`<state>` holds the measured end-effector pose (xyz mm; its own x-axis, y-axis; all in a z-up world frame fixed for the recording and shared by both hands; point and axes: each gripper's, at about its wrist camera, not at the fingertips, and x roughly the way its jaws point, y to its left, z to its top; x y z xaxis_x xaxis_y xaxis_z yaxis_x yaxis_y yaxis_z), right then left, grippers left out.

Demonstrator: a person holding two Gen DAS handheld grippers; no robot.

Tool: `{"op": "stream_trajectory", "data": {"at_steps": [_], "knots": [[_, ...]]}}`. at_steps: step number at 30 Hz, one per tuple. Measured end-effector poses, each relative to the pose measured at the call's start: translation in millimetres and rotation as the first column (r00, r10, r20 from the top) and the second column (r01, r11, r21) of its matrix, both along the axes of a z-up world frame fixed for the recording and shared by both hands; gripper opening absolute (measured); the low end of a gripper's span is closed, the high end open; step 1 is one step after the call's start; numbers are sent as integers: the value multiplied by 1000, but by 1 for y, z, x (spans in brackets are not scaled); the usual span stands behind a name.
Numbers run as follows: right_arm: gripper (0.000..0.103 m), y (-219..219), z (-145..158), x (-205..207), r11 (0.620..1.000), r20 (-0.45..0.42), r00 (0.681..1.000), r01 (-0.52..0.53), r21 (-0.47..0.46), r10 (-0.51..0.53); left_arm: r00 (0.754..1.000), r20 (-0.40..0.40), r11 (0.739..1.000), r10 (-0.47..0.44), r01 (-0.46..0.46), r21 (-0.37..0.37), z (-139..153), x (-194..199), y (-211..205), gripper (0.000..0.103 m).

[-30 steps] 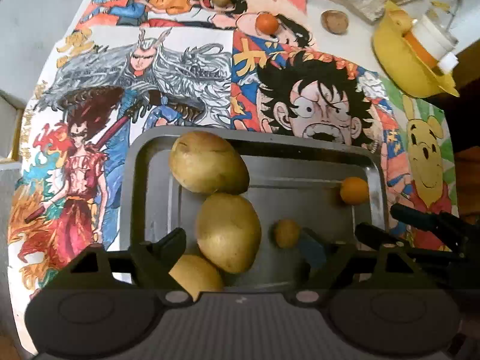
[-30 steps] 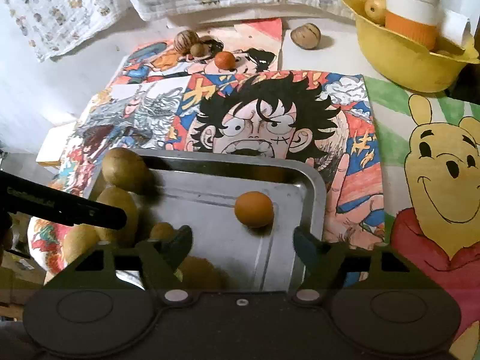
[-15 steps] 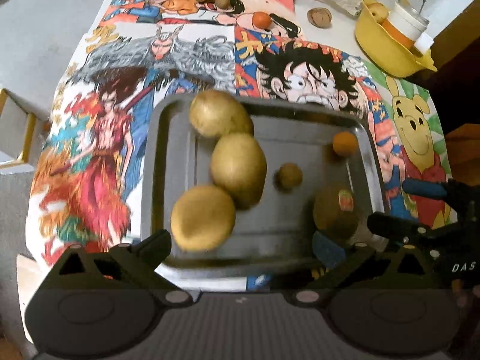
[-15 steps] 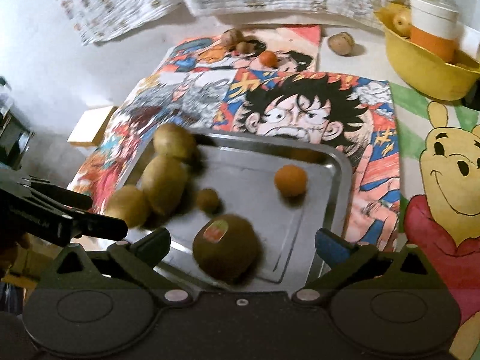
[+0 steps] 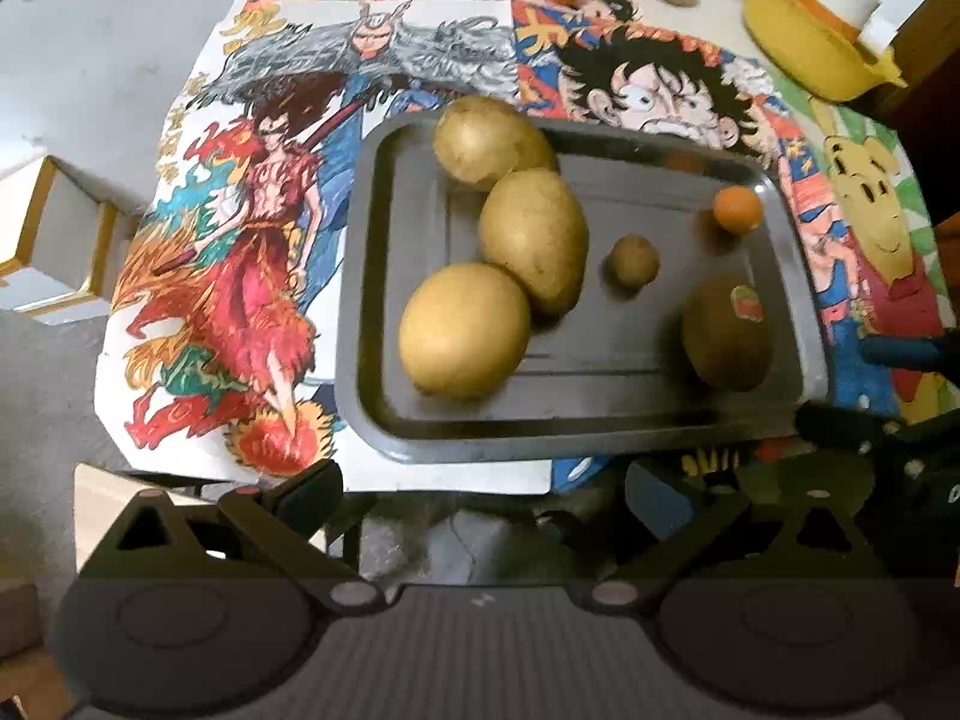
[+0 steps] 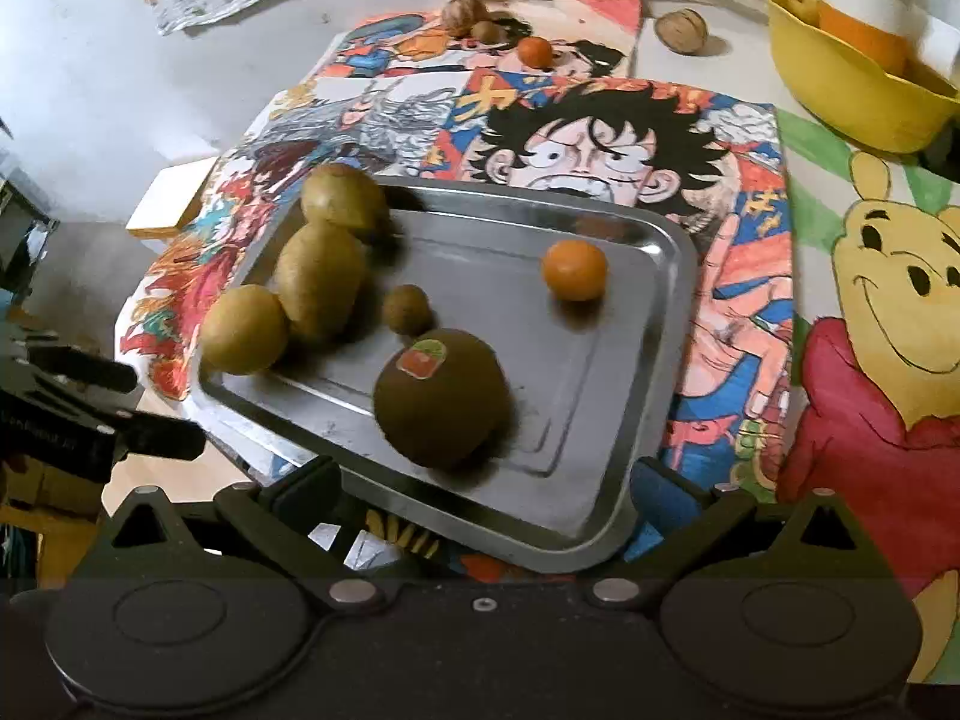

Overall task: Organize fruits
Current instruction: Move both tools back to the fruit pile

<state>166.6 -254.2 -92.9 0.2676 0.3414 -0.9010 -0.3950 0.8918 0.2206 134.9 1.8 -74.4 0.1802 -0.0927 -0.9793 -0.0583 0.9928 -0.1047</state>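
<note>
A metal tray point(image 5: 540, 450) point(image 6: 510, 240) lies on the cartoon-print cloth. Three large yellow-brown fruits point(image 5: 465, 330) point(image 6: 321, 279) line its left side. A small brown fruit point(image 5: 633, 261) point(image 6: 407, 309) sits mid-tray, a small orange fruit point(image 5: 738, 210) point(image 6: 575, 270) at the far right, and a brown kiwi with a red sticker point(image 5: 726, 333) point(image 6: 441, 396) near the front. My left gripper point(image 5: 483, 489) hangs open just off the tray's near edge, holding nothing. Over the near right corner my right gripper point(image 6: 486, 483) is open and empty too.
A yellow bowl point(image 5: 810, 54) point(image 6: 852, 90) with a cup and a fruit stands at the back right. A walnut point(image 6: 681, 30), a small orange fruit point(image 6: 534, 51) and more nuts point(image 6: 462, 15) lie at the cloth's far end. The table's edge drops off at the near left.
Both grippers backed away toward the tray's near edge and their jaws spread wider. The nearest yellow fruit and the stickered kiwi, earlier by the fingers, now lie free on the tray.
</note>
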Motion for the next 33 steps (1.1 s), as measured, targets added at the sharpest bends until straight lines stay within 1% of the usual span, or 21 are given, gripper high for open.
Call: {"op": "stream_trajectory", "data": {"at_steps": [7,18,24,33], "knots": [[102,-5,1,9,999,-1,1000,31,-6,-31,1000,-14,1000,15,-15,23,2,6,4,102],[102,1,6,35,998,18,998,57,8,-57,998,-5,996,58,-58,69,11,34,29,102],[102,6,5,55,996,13,996,83,16,-83,998,9,995,68,-68,72,16,57,41,102],[102,12,10,91,989,47,988,144,16,-144,998,37,997,50,-52,59,20,101,50,102]]}}
